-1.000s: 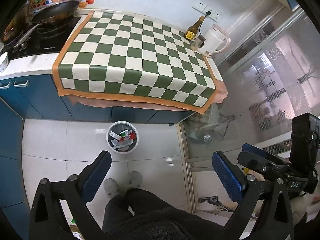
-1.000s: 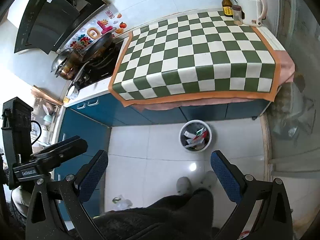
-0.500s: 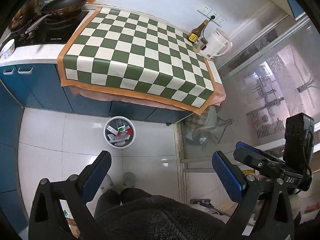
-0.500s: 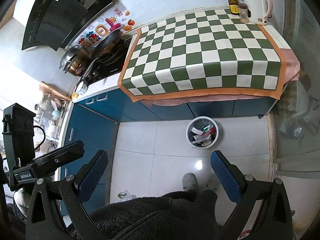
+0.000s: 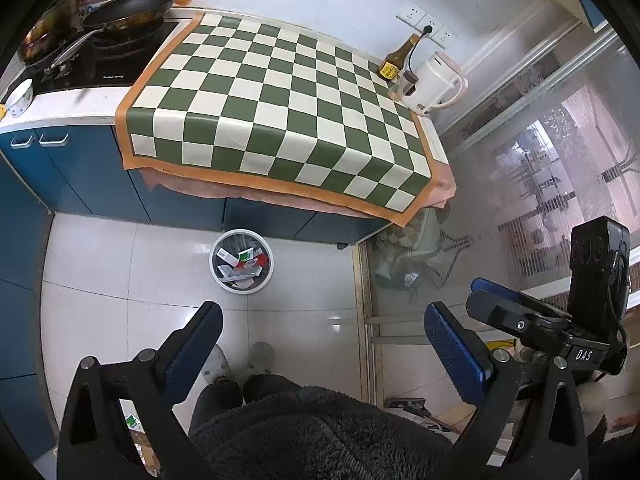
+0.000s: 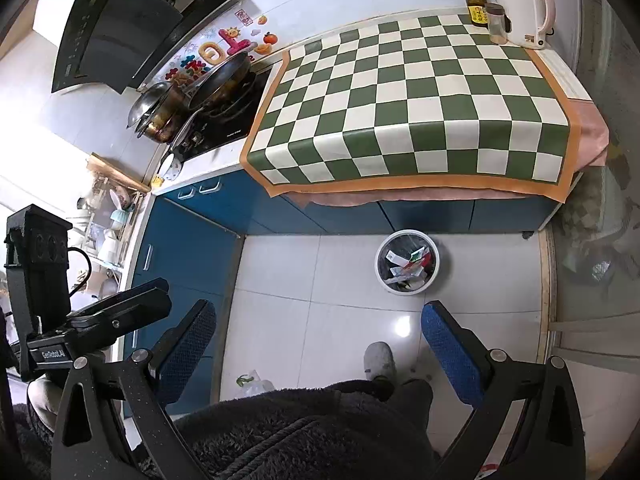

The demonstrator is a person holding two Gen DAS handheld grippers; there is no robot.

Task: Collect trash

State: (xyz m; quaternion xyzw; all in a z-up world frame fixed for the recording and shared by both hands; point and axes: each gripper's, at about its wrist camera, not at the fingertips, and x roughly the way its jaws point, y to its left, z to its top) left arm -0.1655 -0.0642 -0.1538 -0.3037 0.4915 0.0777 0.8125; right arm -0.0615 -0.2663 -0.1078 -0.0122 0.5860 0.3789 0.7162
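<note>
A small white trash bin [image 5: 241, 261] stands on the tiled floor in front of the blue cabinets, holding several paper and wrapper scraps; it also shows in the right wrist view [image 6: 407, 261]. My left gripper [image 5: 322, 328] is open and empty, held high above the floor, well back from the bin. My right gripper [image 6: 318, 326] is open and empty at a similar height. The green-and-white checkered cloth [image 5: 280, 108] on the counter carries no loose trash. A crumpled white bag [image 6: 252, 384] lies on the floor near my legs.
A brown bottle [image 5: 394, 60], a small jar [image 5: 404, 86] and a white kettle [image 5: 436, 84] stand at the counter's right end. A frying pan [image 5: 128, 6] sits on the stove at left. A glass sliding door [image 5: 520, 184] bounds the right side. My slippered feet [image 5: 240, 360] are below.
Both grippers have risen and pulled back from the counter, so the counter and bin look smaller and farther. Both grippers stay open and empty.
</note>
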